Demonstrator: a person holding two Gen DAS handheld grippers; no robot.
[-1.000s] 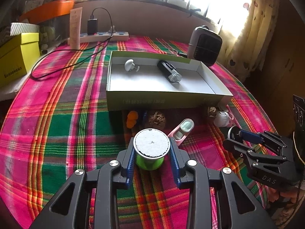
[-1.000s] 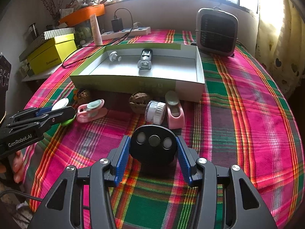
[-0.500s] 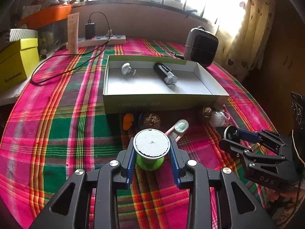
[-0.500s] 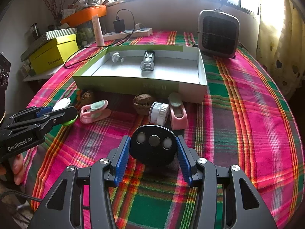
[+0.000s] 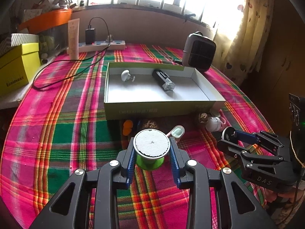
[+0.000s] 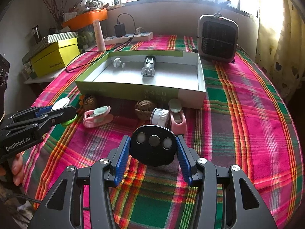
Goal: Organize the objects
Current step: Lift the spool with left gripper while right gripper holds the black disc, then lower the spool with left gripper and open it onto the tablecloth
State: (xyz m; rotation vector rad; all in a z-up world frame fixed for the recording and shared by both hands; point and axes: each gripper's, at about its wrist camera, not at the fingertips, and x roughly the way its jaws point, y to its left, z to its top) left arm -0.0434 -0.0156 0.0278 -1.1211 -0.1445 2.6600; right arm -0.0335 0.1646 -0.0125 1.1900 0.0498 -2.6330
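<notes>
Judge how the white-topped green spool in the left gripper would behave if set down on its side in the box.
The spool is round with flat flanges, so on its side it would probably roll; upright it looks stable. It looks rigid plastic, and the left gripper clamps its narrow core, so slipping seems unlikely. The box has low walls that should stop a roll.

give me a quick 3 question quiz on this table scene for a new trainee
1. True or false: the box on the tablecloth is empty.
2. What does the left gripper hold? A) green spool B) walnut C) pink clip
3. Name the thing between the right gripper's fingers.

Key
1. False: a white knob and a black torch lie in it.
2. A, the green spool.
3. A black oval device with three round lenses.
</notes>
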